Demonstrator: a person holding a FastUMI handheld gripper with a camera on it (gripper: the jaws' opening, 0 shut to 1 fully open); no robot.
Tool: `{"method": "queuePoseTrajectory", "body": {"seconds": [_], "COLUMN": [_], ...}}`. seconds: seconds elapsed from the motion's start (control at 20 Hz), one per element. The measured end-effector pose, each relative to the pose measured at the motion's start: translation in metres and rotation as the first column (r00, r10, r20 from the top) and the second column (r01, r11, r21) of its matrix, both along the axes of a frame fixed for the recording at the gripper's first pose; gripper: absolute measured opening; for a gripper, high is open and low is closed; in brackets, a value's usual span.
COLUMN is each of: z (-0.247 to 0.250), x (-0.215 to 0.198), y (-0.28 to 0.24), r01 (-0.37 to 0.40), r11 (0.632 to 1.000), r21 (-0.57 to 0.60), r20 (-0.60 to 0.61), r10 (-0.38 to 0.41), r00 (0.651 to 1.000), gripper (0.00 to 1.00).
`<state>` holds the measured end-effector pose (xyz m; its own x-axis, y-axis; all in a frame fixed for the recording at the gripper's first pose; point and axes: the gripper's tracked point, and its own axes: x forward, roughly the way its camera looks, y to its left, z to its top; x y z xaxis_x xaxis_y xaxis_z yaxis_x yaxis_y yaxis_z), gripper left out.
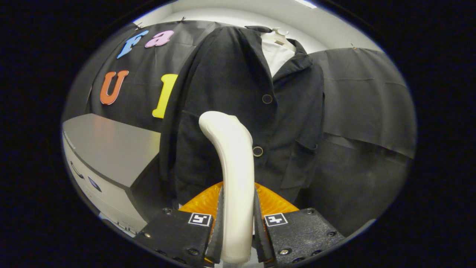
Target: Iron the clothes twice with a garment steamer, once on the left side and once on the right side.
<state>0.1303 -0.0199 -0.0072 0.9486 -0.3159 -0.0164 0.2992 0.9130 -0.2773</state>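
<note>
A black button-front jacket (238, 111) is hanging on a white hanger (279, 36) beyond the fingers. A grey cabinet (111, 149) is standing beside it. The gripper (238, 223) is pinching the white curved plastic steamer handle (232, 167), both fingers pressing its sides.

Even overhead light, fisheye-warped edges.

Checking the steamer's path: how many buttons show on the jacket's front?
2. One button sits below the collar; the other is lower, beside the steamer handle the gripper clamps. That handle may hide more.
</note>
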Motion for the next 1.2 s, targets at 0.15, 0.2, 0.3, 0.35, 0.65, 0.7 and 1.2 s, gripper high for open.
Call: {"method": "queuePoseTrajectory", "body": {"seconds": [0.15, 0.2, 0.3, 0.35, 0.65, 0.7, 1.2], "z": [-0.019, -0.026, -0.034, -0.043, -0.078, -0.084, -0.129], "x": [-0.009, -0.008, -0.007, -0.008, -0.010, -0.011, -0.015], "y": [-0.002, -0.002, -0.005, -0.006, -0.009, -0.010, -0.017], "r01": [0.010, 0.014, 0.021, 0.026, 0.051, 0.055, 0.075], "r11": [1.000, 1.000, 1.000, 1.000, 0.999, 0.998, 0.997], "r21": [0.000, 0.003, 0.012, 0.015, 0.015, 0.011, -0.007], "r20": [-0.031, -0.042, -0.066, -0.077, -0.138, -0.149, -0.238], "r10": [-0.010, -0.013, -0.020, -0.025, -0.049, -0.053, -0.075], "r00": [0.999, 0.999, 0.998, 0.997, 0.989, 0.987, 0.968], "gripper": [0.39, 0.39, 0.39, 0.39, 0.39, 0.39, 0.39]}}
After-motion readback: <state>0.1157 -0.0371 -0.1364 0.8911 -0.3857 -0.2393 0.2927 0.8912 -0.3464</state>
